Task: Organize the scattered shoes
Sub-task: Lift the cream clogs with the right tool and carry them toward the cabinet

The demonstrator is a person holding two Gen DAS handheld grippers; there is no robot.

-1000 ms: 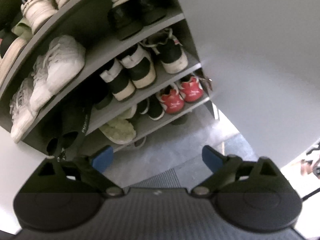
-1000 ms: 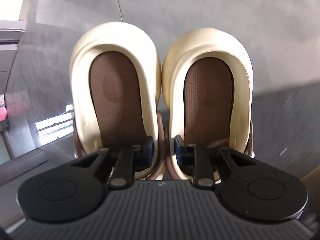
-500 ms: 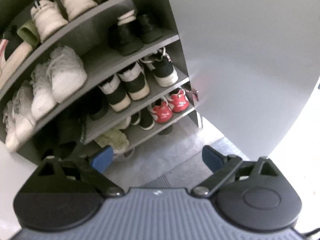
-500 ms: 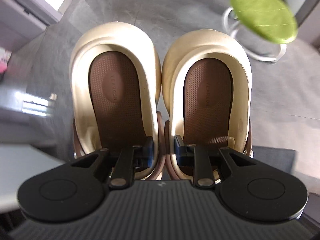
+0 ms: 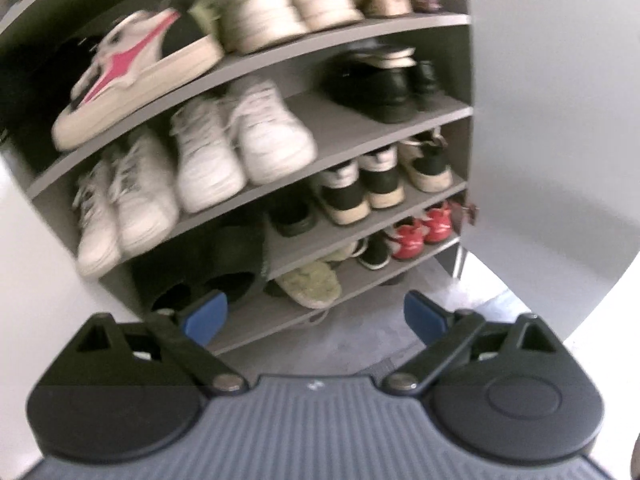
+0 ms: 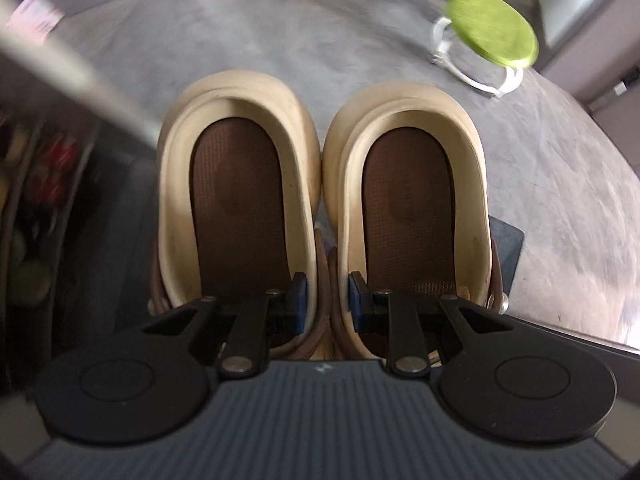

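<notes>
A pair of cream clogs with brown insoles hangs side by side high over the grey floor. My right gripper is shut on the two inner heel walls, one pad inside each shoe. My left gripper stands open and holds nothing. It faces a grey shoe rack whose shelves carry white sneakers, black shoes, red shoes and a pale fuzzy slipper. A bare stretch of shelf lies between the white sneakers and the black shoes.
A large white door panel stands right of the rack. In the right wrist view a green-topped stool stands on the floor at the upper right, a dark mat lies below the clogs, and the rack's edge shows at the left.
The left gripper rose and backed off, so upper shelves came into view. The right gripper lifted the clogs high; the stool and the rack's edge came into its view.
</notes>
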